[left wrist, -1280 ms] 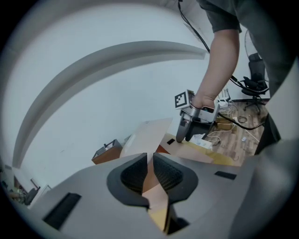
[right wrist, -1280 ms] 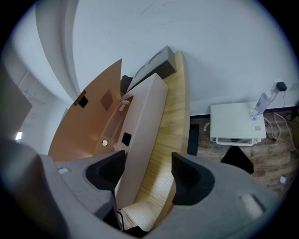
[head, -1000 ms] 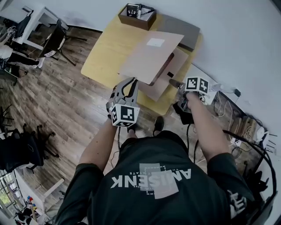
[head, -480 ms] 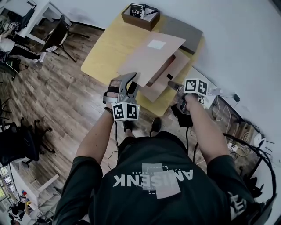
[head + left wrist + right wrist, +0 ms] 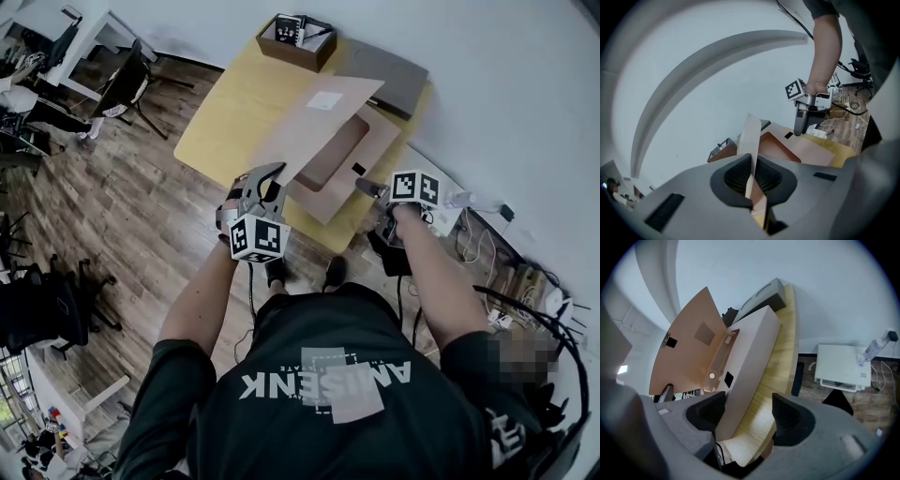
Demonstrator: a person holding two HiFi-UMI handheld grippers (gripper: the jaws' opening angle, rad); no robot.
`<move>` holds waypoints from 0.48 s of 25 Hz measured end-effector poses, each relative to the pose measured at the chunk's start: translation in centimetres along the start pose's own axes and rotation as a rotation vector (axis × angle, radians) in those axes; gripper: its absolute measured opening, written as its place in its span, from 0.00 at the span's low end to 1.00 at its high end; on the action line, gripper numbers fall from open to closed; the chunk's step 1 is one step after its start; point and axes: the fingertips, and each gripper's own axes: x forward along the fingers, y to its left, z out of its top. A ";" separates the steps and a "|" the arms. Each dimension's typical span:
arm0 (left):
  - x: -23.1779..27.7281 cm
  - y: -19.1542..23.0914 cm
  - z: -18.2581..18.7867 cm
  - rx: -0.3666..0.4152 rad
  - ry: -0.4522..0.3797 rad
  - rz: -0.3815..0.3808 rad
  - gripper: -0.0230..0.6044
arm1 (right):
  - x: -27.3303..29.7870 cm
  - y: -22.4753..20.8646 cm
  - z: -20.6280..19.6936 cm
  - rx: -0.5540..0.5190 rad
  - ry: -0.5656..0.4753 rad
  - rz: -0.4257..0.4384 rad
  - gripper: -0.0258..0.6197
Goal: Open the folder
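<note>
Left gripper (image 5: 267, 178) has just been closing and pinches the raised cover of the folder (image 5: 328, 141). Its own view shows the thin board edge-on between the pads (image 5: 733, 176), a grip the head view cannot confirm. Right gripper (image 5: 367, 186) has its jaws apart at the folder's near corner on the yellow table (image 5: 225, 112). Only its view shows the cover's inner face slanting up over the base.
</note>
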 end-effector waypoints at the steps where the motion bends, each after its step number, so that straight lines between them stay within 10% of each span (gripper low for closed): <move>1: -0.3 0.3 0.0 -0.037 0.001 -0.003 0.04 | -0.1 -0.2 0.0 0.000 0.004 0.004 0.51; 12: -4.7 3.9 -1.6 -0.494 0.032 0.034 0.04 | -2.6 -2.4 -0.5 -0.003 0.018 0.021 0.51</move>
